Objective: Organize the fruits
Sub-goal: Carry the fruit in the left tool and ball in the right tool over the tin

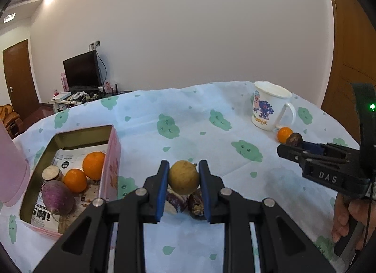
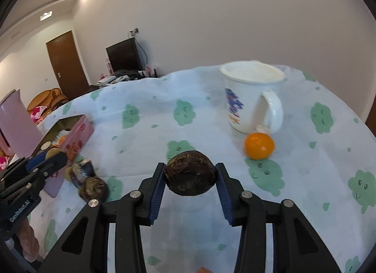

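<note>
Nearest, the left gripper [image 1: 183, 176] is clenched on one yellow-brown round fruit [image 1: 184, 177], its blue pads pressing both sides and holding it off the tablecloth [image 1: 145, 120]. Directly beneath and behind that fruit lie two dark purple pieces [image 1: 188, 202] on the cloth, touching or nearly touching each other.

The right gripper [image 2: 189, 176] grasps one dark brown, wrinkled fruit [image 2: 189, 176] between its pads, lifted clear of the table. The hand [image 1: 347, 216] that carries it shows at the edge of the left view.

To the left sits one pink tin box [image 1: 110, 155], open on top. Inside I count two oranges [image 1: 94, 165], one purple round root [image 1: 57, 196] and one cut piece with a pale face [image 1: 50, 173], lying on printed paper. A pink jug [image 2: 16, 122] stands beside the box, on its far side from the grippers.

Farther back, one small orange [image 2: 259, 145] rests on the cloth, just beside the handle of one white mug [image 2: 249, 99] with a blue cartoon print.

Beyond the table, against the wall, stands one dark television [image 1: 81, 70]; one brown door [image 2: 67, 61] is to its left.
</note>
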The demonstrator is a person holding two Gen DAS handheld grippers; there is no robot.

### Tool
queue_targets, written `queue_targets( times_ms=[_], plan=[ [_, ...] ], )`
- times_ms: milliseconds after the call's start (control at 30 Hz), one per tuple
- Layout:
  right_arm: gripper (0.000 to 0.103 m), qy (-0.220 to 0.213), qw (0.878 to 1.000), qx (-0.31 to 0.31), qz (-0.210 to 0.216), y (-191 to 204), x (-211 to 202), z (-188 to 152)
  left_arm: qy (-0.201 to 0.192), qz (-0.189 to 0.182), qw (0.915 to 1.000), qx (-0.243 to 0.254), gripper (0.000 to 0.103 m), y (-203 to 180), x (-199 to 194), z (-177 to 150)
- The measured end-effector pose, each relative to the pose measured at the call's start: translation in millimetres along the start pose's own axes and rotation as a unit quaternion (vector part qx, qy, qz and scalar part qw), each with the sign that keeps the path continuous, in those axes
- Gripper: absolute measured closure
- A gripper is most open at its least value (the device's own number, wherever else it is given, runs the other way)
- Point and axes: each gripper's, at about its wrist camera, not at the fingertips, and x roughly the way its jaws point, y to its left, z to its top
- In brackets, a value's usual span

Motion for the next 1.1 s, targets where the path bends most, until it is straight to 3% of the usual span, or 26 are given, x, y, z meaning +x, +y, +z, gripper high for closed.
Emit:
queue_targets(
  times_ms=[1100],
  plan=[
    [0.059, -0.052, 0.995, -0.066, 0.055, 71.6, -18.2, 11.3, -0.025, 0.029, 0.9988, -0.031, 0.076, 31.2, -18.4, 4.7]
  ],
)
